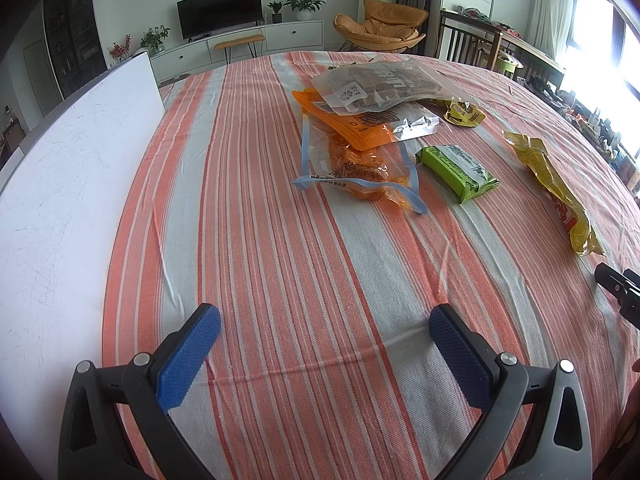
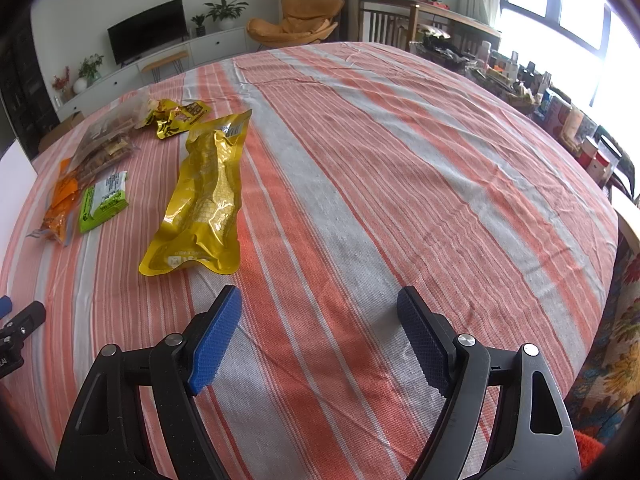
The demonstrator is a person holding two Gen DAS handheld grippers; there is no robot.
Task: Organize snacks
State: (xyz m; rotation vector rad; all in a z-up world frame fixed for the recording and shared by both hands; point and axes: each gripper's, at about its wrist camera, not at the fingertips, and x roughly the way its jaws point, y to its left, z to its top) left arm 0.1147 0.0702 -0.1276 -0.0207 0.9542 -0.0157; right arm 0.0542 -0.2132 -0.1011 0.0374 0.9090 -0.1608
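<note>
A: What is shown from the left wrist?

B: The left gripper [image 1: 325,324] is seen with its jaws spread wide and nothing between them, above the striped tablecloth [image 1: 280,240]. The green packet [image 1: 458,172] is taken as landmark: just to its left an orange snack bag [image 1: 360,160] is laid, and up and left of it a clear bag of brown pieces [image 1: 384,86] is stacked on the orange one. Beyond the green packet a small yellow-and-black wrapper [image 1: 464,114] is found; to its right, apart from it, a long yellow pouch [image 1: 556,192] is stretched out. A white board [image 1: 60,200] is set far to its left, at the cloth's edge.

A: And from the right wrist?

B: The right gripper [image 2: 320,310] is likewise held wide open, with nothing gripped. The yellow pouch [image 2: 208,196] is seen just right of the green packet [image 2: 103,201], not touching it. The orange bag [image 2: 62,208] is placed at the packet's left, the clear bag [image 2: 106,140] beyond it, and the small wrapper [image 2: 180,118] further beyond, to the right. All snacks are left loose on the cloth [image 2: 400,180].
</note>
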